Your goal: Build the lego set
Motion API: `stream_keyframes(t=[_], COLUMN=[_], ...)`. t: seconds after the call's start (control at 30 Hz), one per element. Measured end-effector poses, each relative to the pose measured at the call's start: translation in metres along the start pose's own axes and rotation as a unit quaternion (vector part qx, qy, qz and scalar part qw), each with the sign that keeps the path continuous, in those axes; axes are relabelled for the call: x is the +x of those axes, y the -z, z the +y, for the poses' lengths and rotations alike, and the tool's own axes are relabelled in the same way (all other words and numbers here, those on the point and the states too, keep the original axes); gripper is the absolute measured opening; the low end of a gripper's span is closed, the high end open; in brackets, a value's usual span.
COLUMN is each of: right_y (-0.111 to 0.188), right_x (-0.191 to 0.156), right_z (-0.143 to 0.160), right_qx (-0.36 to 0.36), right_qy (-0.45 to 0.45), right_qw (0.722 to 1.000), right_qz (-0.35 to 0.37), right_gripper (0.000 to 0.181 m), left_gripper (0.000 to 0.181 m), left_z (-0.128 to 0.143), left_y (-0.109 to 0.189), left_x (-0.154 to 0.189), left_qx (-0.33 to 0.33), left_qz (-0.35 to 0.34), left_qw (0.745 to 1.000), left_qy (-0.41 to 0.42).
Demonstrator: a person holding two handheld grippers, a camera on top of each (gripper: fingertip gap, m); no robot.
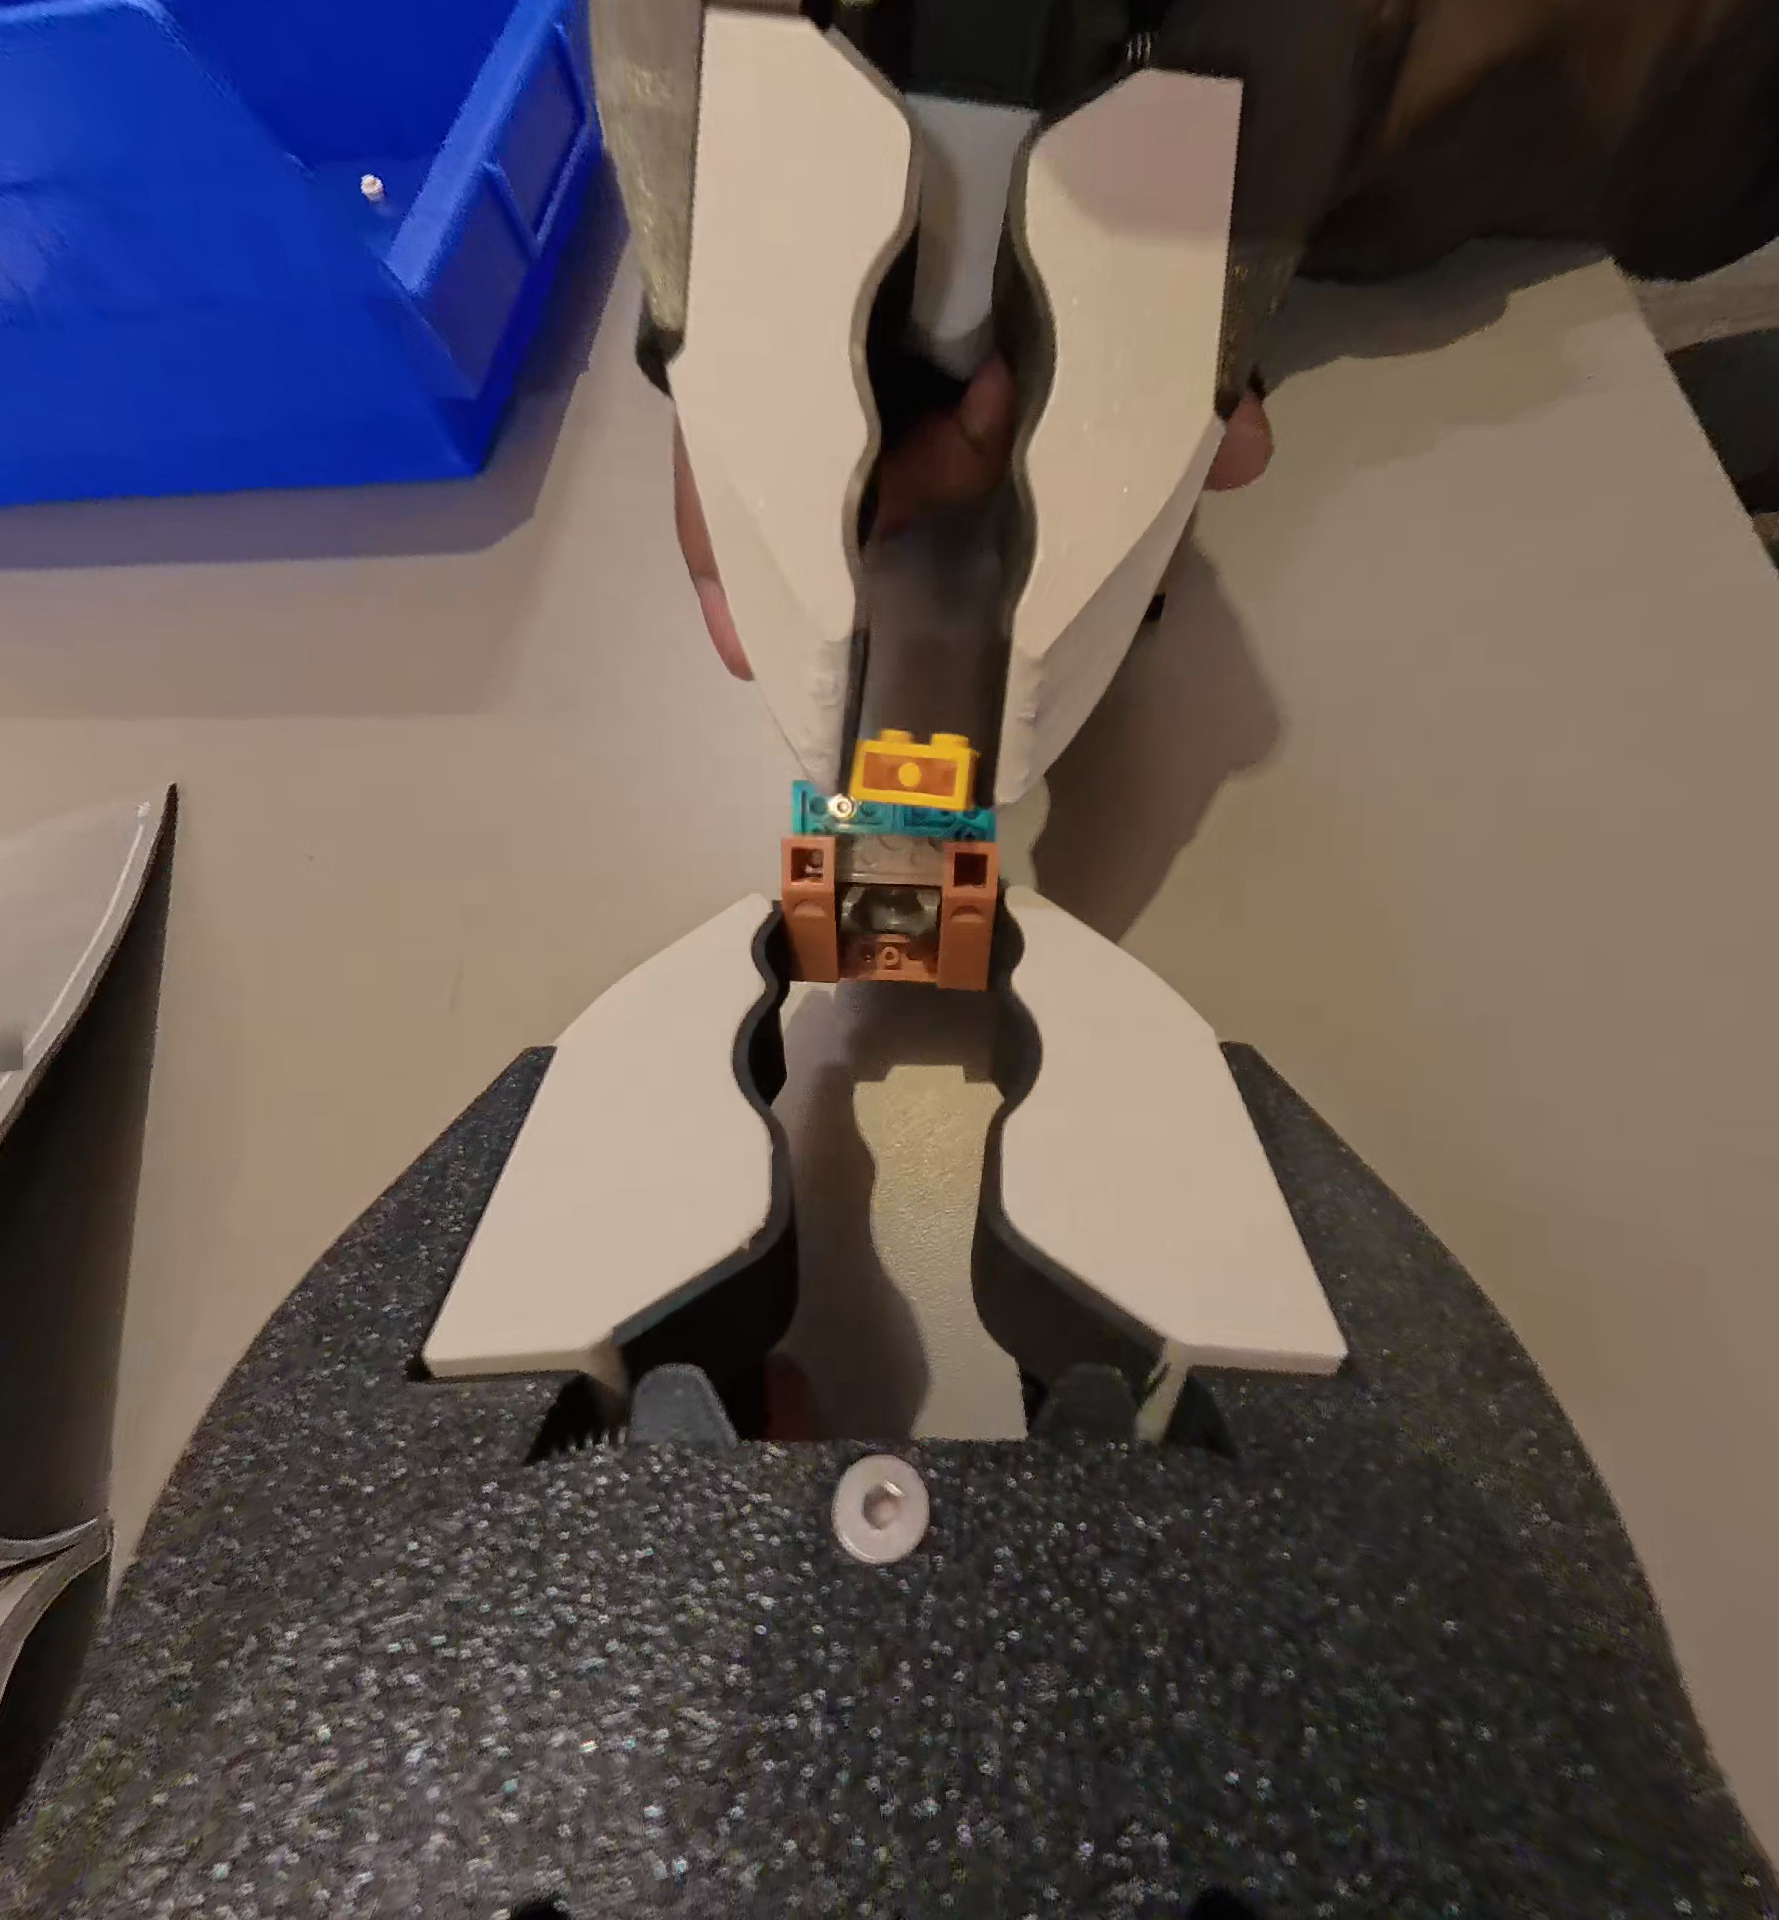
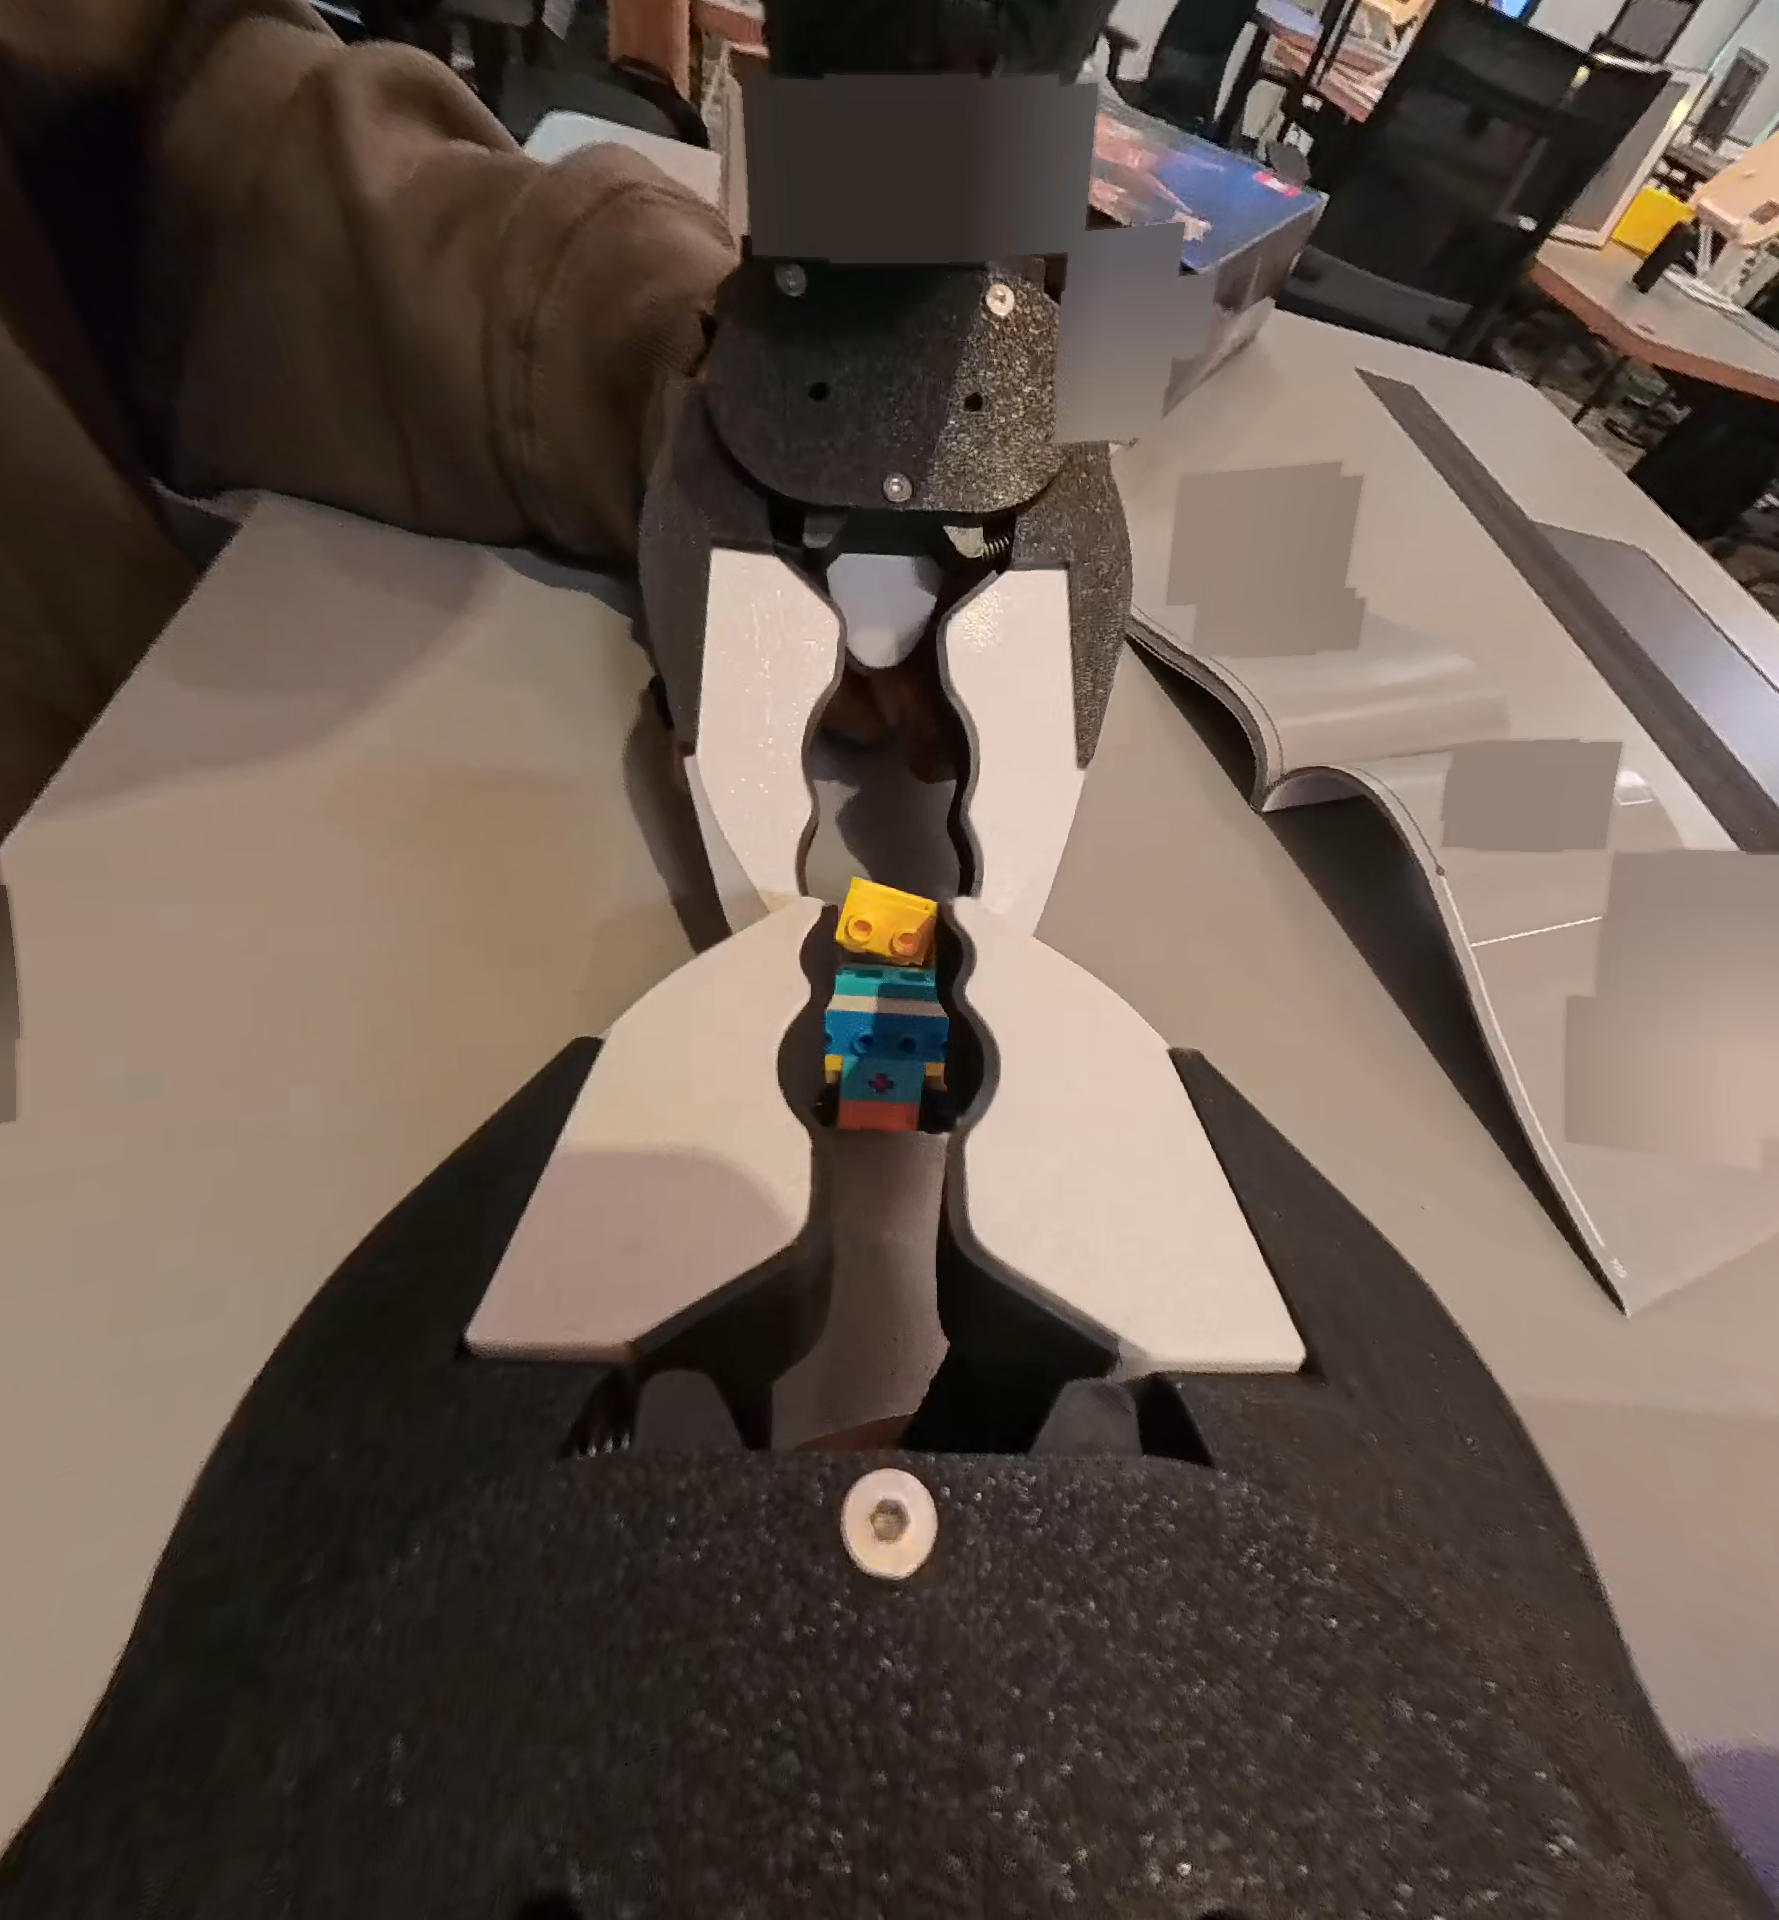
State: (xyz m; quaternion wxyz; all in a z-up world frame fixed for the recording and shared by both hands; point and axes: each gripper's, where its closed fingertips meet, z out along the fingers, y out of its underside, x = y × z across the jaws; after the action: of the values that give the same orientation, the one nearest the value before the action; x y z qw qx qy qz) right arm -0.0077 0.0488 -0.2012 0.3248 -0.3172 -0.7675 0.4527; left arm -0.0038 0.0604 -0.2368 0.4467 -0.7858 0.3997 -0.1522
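Note:
A small lego model (image 1: pixel 887 914) with brown side pieces, a grey core and a teal plate is held above the table. My left gripper (image 1: pixel 890 925) is shut on its brown part. A yellow brick (image 1: pixel 911 777) sits on the teal plate. My right gripper (image 1: pixel 916 779) comes in from the far side, its fingers closed on the yellow brick. In the right wrist view the yellow brick (image 2: pixel 885 925) sits between my right gripper's (image 2: pixel 887 920) tips. The teal, blue and red model (image 2: pixel 885 1049) shows in the gap behind them. The left gripper (image 2: pixel 885 883) faces it.
A blue plastic bin (image 1: pixel 189 260) stands at the far left of the grey table (image 1: pixel 1436 935). An open instruction booklet (image 2: pixel 1487 852) lies to the right in the right wrist view, with a dark box (image 2: pixel 1238 239) behind it. A brown sleeve (image 2: pixel 345 312) is behind the left gripper. My left and right fingertips are right by each other.

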Motion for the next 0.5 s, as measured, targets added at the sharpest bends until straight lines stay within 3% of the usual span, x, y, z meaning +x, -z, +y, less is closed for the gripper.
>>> stream_keyframes(t=[0.5], right_y=[-0.0003], right_x=[-0.0043], right_z=[0.0009], right_qx=[0.015], right_qy=[0.014], right_qw=[1.0], right_qz=[-0.013], right_gripper=[0.018], left_gripper=[0.037], left_z=[-0.0051], left_y=[0.0019], left_x=[0.007], left_qx=[0.017], left_qz=[0.024], left_qw=[1.0], left_qy=[-0.002])
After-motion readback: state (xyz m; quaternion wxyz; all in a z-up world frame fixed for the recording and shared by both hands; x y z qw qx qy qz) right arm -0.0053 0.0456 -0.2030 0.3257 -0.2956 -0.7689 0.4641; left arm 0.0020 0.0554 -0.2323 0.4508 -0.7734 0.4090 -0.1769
